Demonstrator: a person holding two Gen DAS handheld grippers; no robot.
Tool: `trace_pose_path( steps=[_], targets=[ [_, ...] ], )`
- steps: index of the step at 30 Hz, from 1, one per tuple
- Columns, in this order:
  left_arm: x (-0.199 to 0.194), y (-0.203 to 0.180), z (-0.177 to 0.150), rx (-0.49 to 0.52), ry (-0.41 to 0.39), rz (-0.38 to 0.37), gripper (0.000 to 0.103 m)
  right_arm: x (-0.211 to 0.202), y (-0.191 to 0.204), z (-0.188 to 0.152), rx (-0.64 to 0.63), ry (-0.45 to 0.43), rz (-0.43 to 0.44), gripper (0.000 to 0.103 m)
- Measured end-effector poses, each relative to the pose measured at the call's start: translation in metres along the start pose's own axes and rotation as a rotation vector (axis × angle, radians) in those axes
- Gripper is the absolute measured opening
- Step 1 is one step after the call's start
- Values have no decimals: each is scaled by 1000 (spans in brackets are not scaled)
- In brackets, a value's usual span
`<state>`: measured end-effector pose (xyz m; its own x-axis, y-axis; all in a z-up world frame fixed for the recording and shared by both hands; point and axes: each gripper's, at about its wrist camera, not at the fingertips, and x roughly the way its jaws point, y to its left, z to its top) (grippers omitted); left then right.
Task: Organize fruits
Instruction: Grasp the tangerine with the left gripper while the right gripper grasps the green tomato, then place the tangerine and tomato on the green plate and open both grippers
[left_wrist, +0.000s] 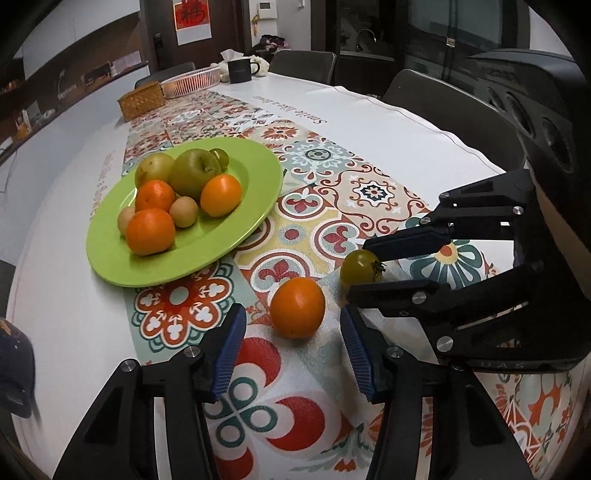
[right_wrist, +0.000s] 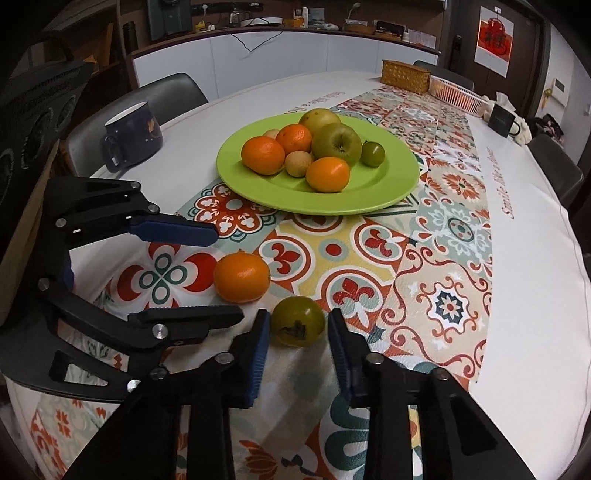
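A green plate (left_wrist: 243, 225) (right_wrist: 399, 177) on the patterned tablecloth holds several oranges, a green apple (left_wrist: 194, 176) (right_wrist: 337, 142) and small fruits. A loose orange (left_wrist: 297, 308) (right_wrist: 242, 277) lies on the cloth just ahead of my open left gripper (left_wrist: 293, 325) (right_wrist: 218, 275), between its fingertips. A green tomato (left_wrist: 360, 265) (right_wrist: 297, 321) lies between the fingertips of my open right gripper (right_wrist: 297, 330) (left_wrist: 360, 267). Neither gripper holds anything.
A dark blue mug (right_wrist: 133, 138) stands left of the plate near the table edge. A wicker box (left_wrist: 142, 99) (right_wrist: 404, 75), a pink basket (left_wrist: 192, 81) (right_wrist: 456, 94) and a black mug (left_wrist: 240, 70) stand at the far end. Chairs ring the table.
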<state>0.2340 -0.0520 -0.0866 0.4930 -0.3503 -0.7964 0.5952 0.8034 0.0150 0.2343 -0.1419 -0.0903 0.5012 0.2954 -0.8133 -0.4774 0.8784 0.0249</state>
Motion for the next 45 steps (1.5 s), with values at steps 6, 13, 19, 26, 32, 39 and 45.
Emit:
trace_pose_path(
  steps=[6, 13, 19, 26, 32, 39, 45],
  targets=[
    [8, 0, 5, -51, 12, -5, 42, -6, -10, -7, 65, -16, -21, 31],
    [11, -2, 6, -99, 35, -13, 32, -17, -13, -14, 119, -46, -39, 31],
    [-7, -5, 2, -144, 12, 16, 32, -28, -9, -18, 133, -69, -43, 31],
    [-35, -9, 0, -178, -33, 62, 32, -47, -3, -20, 142, -107, -45, 31],
    [-56, -11, -3, -216, -62, 88, 32, -66, 4, -18, 139, -148, -50, 31],
    [-76, -14, -5, -234, -94, 119, 32, -83, 10, -16, 136, -188, -59, 31],
    [-93, -11, -1, -249, -129, 154, 32, -97, 13, -9, 132, -226, -69, 31]
  ],
)
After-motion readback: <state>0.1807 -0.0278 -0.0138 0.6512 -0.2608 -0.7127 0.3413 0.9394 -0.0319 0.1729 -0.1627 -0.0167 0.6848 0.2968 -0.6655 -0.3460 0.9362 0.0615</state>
